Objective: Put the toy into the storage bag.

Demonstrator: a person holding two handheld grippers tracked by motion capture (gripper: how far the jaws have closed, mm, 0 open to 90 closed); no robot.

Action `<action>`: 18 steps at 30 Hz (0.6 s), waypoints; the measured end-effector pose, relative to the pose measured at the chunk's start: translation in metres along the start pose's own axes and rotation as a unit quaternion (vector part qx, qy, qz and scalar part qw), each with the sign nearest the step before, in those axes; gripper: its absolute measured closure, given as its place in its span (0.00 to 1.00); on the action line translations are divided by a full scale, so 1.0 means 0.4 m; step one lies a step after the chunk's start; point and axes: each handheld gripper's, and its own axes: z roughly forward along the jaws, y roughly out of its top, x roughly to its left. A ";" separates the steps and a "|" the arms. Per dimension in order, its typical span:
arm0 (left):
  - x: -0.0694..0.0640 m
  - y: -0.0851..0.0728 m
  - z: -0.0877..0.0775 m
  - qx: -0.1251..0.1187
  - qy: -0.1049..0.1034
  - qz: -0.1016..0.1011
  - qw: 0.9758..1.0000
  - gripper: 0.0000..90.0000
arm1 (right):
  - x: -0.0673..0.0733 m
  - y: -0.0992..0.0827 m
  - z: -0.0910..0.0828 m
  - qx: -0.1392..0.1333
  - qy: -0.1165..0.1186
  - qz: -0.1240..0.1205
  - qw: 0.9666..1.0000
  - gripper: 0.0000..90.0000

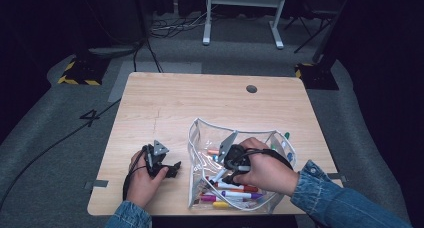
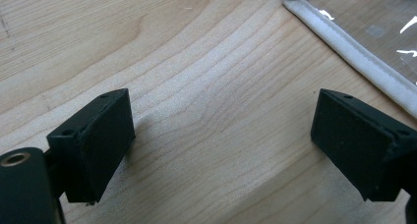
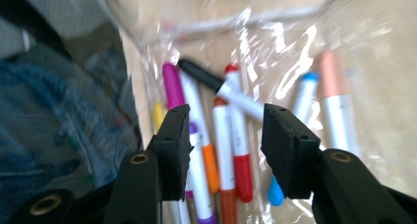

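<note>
I am working at a wooden desk point(image 1: 200, 95) where a clear plastic pouch point(image 1: 202, 133) is lying open at the front right, markers point(image 3: 231, 145) piled inside. My right tool point(image 1: 226, 169) is hanging released inside the pouch above them, gripping nothing; my left tool point(image 1: 167, 169) is resting released on bare wood beside the pouch.

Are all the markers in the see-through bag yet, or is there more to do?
Many markers already lie inside the clear pouch. The right gripper hangs open inside it, holding nothing. The left gripper rests open on the bare table. No loose markers show there; the pouch remains open.
</note>
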 end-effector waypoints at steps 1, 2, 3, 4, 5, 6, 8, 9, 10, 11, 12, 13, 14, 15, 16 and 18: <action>0.000 0.000 0.000 0.000 0.000 0.000 1.000 0.11 | -0.002 -0.001 -0.018 -0.016 -0.008 0.005 1.000 0.61; 0.000 0.000 0.000 0.000 0.000 0.000 1.000 0.11 | -0.005 -0.004 -0.036 -0.031 -0.014 0.008 0.999 0.60; 0.000 0.000 0.000 0.000 0.000 0.000 1.000 0.11 | -0.008 -0.008 -0.060 -0.049 -0.018 0.017 0.999 0.59; 0.000 0.000 0.000 0.000 0.000 0.000 1.000 0.11 | -0.011 -0.012 -0.074 -0.060 -0.022 0.019 0.998 0.59; 0.000 0.000 0.000 0.000 0.000 -0.001 1.000 0.11 | -0.015 -0.018 -0.093 -0.073 -0.028 0.027 0.997 0.59; -0.001 0.000 0.000 0.000 -0.001 -0.002 1.000 0.11 | -0.021 -0.025 -0.113 -0.085 -0.034 0.032 0.995 0.59; 0.000 0.000 0.000 0.000 0.000 0.000 1.000 0.11 | -0.033 -0.043 -0.150 -0.107 -0.049 0.043 0.992 0.60; 0.000 0.000 0.000 0.000 0.000 -0.001 1.000 0.11 | -0.038 -0.053 -0.168 -0.117 -0.055 0.053 0.990 0.60; 0.000 0.000 0.000 0.000 -0.001 -0.001 1.000 0.11 | -0.044 -0.064 -0.185 -0.124 -0.060 0.063 0.989 0.61; 0.001 0.000 0.000 0.000 0.000 0.002 1.000 0.11 | -0.049 -0.075 -0.201 -0.130 -0.064 0.071 0.987 0.62; 0.001 0.000 0.000 0.000 0.000 0.002 1.000 0.11 | -0.055 -0.086 -0.215 -0.135 -0.071 0.078 0.985 0.63; 0.000 0.000 0.000 0.001 0.000 0.001 1.000 0.11 | -0.061 -0.097 -0.229 -0.137 -0.080 0.085 0.984 0.63; 0.000 0.000 0.000 0.000 0.000 0.001 1.000 0.11 | -0.069 -0.111 -0.244 -0.137 -0.088 0.094 0.982 0.62; 0.000 0.000 0.000 0.000 0.000 0.001 1.000 0.11 | -0.073 -0.120 -0.252 -0.138 -0.091 0.099 0.981 0.63; 0.000 0.000 0.000 0.000 0.000 0.002 1.000 0.11 | -0.079 -0.133 -0.262 -0.142 -0.096 0.109 0.979 0.62; 0.000 0.000 0.000 0.000 0.000 0.001 1.000 0.11 | -0.092 -0.162 -0.280 -0.149 -0.106 0.127 0.975 0.62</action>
